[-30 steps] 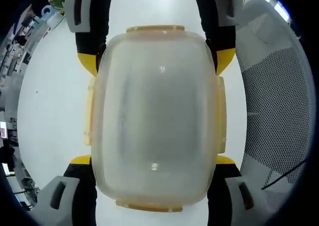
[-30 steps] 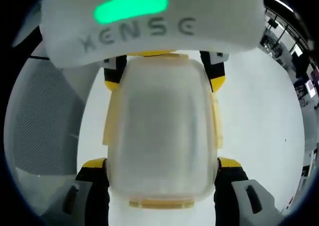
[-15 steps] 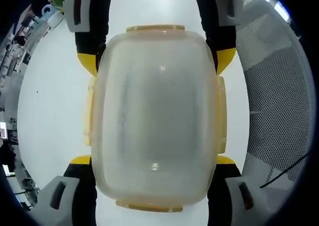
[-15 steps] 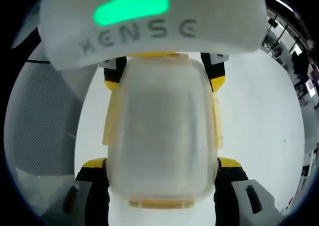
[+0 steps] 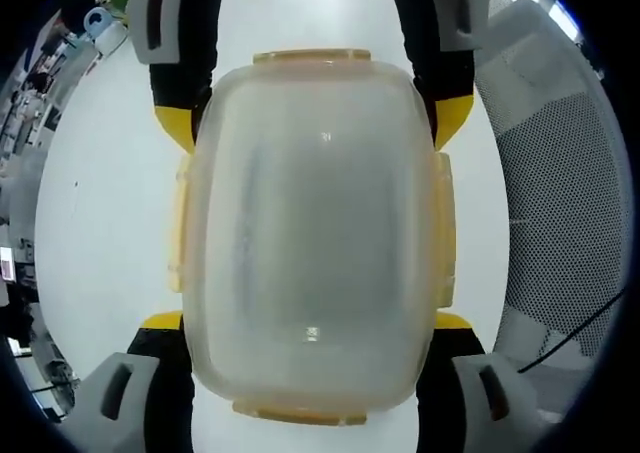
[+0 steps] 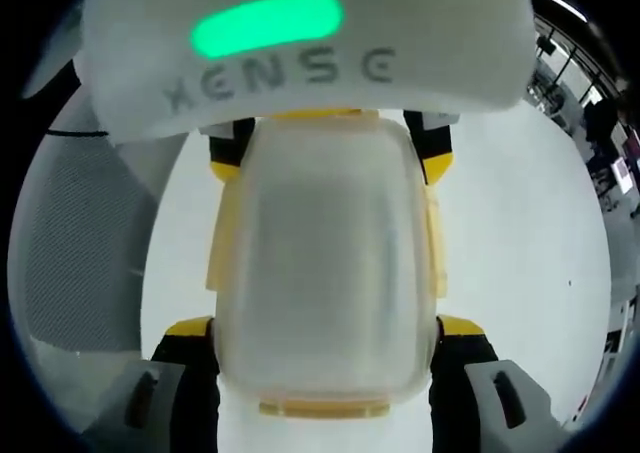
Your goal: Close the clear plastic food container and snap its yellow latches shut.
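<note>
At frame centre, the left gripper [image 5: 312,318] and right gripper [image 6: 325,323] each clamped the lidded container [image 5: 312,233] between their jaws.

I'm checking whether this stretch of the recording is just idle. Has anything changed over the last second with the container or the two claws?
Nothing visibly changed on the container: it sits between the left claw and the right claw as before, lid on and yellow latches lying flat along its sides. Only the mesh chair in the background slid a little in both views, which looks like slight camera drift.
</note>
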The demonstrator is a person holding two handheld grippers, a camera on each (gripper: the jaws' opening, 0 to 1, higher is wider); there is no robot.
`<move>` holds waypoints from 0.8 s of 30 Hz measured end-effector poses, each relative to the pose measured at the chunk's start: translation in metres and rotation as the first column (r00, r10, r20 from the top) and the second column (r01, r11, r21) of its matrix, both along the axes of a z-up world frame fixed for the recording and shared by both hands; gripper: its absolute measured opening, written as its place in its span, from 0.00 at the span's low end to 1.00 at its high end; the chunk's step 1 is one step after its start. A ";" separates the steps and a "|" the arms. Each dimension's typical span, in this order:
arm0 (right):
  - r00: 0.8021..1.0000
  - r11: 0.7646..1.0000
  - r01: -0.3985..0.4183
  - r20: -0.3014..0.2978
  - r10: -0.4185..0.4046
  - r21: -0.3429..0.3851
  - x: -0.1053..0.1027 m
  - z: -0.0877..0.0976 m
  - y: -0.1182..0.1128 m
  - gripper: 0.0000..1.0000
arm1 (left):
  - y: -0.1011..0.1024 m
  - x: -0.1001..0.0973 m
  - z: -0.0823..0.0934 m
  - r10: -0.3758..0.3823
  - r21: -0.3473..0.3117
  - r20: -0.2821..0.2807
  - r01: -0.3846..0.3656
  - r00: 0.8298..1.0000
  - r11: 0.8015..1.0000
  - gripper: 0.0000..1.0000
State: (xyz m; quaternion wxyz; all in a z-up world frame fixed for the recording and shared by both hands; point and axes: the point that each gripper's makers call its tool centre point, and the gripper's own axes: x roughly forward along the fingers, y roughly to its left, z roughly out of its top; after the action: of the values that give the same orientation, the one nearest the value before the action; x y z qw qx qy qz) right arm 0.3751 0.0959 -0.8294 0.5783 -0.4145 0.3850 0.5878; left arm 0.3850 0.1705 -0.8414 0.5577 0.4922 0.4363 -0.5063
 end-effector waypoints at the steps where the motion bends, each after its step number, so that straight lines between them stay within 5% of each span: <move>1: 1.000 1.000 -0.002 0.001 0.002 -0.001 0.001 0.000 0.000 0.88 | 0.000 0.001 0.000 0.000 0.000 0.000 0.000 1.000 1.000 0.95; 24: 1.000 1.000 0.005 0.001 -0.005 0.006 0.031 0.002 0.000 0.88 | -0.001 0.030 0.001 0.003 -0.003 0.002 -0.003 1.000 1.000 0.95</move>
State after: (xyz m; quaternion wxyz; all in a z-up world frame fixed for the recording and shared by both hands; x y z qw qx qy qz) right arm 0.4061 0.0960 -0.8276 0.5811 -0.4120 0.3841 0.5873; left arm 0.4147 0.1700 -0.8402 0.5597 0.4912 0.4357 -0.5056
